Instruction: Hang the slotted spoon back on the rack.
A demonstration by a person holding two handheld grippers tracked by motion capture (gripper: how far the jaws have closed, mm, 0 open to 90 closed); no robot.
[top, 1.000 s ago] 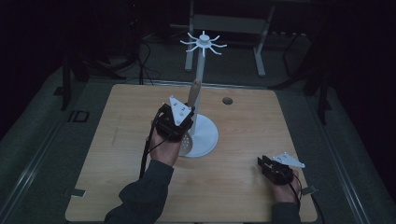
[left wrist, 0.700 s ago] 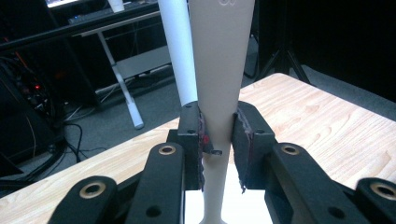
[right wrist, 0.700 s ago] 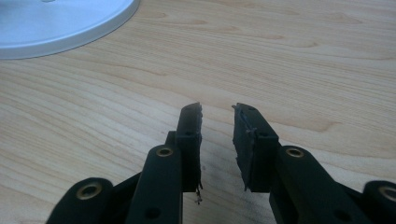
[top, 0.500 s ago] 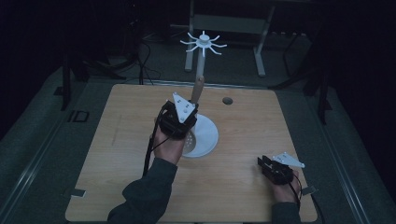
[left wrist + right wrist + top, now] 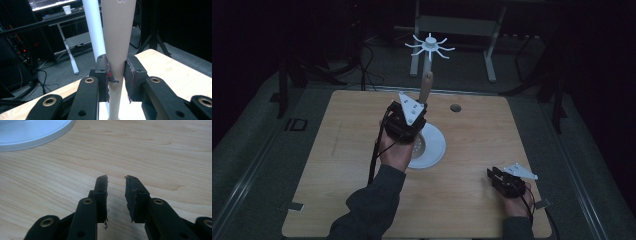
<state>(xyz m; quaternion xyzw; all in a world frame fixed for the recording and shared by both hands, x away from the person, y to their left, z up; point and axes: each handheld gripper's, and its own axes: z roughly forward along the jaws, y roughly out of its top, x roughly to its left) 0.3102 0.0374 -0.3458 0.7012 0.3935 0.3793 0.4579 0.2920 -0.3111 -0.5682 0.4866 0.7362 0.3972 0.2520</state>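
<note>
A person's left gripper (image 5: 412,116) clamps a tapered wooden handle (image 5: 117,45) upright beside the white post (image 5: 93,27) of a utensil stand, its jaws pressed against the narrow part of the handle on both sides, as the left gripper view shows. From the high view the handle (image 5: 426,86) rises above the gripper, close to the post and below the stand's spoked crown (image 5: 430,46) of hooks; whether the handle touches the post cannot be told, and the tool's working end is hidden. The stand's round white base (image 5: 432,150) sits near the middle of the wooden table (image 5: 337,175). The right gripper (image 5: 504,181) rests low at the table's near right corner, well apart from the stand, its jaws slightly apart and holding nothing, with only bare wood between them in the right gripper view (image 5: 116,187). Judging by this, the utensil is lifted and brought to the stand but not yet hung: what appears left is raising it to a hook on the crown and letting go.
</note>
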